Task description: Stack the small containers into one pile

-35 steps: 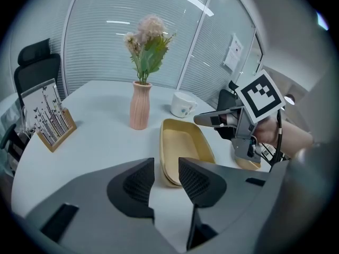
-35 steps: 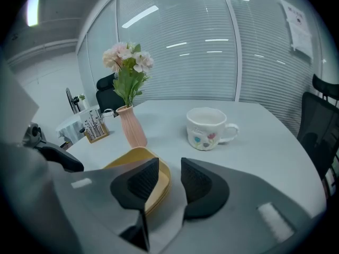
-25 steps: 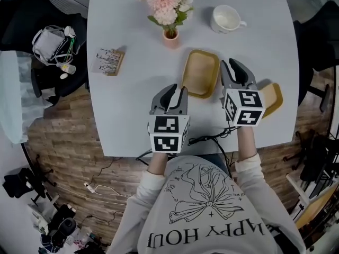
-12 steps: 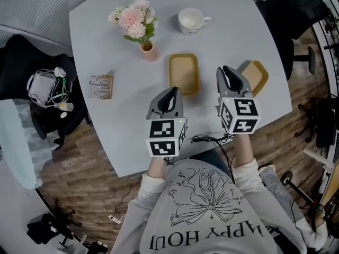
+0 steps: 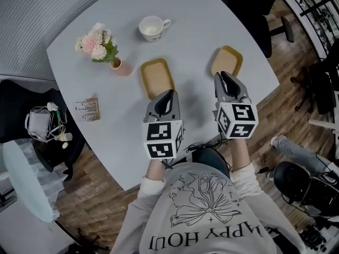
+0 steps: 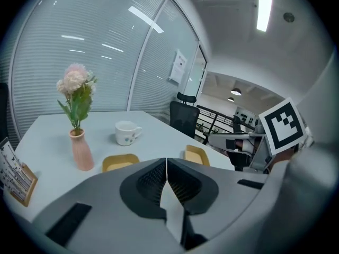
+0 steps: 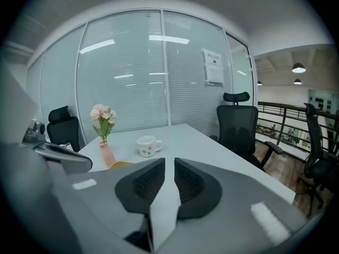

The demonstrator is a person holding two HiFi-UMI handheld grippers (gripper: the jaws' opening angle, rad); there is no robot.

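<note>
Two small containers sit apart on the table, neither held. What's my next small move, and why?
Probably open the right gripper, whose jaws have just been closing on nothing, and lower it to the right container just ahead; it lies apart from the left container.

Low in the head view, the person's grey sweatshirt [image 5: 206, 210] carries "HAPPY HOU", upside down and cut off by the bottom edge. The cubes on the left gripper [image 5: 168, 94] and right gripper [image 5: 226, 76] bear black-and-white square markers. The notice [image 7: 214, 66] on the glass wall is too small to read.
</note>
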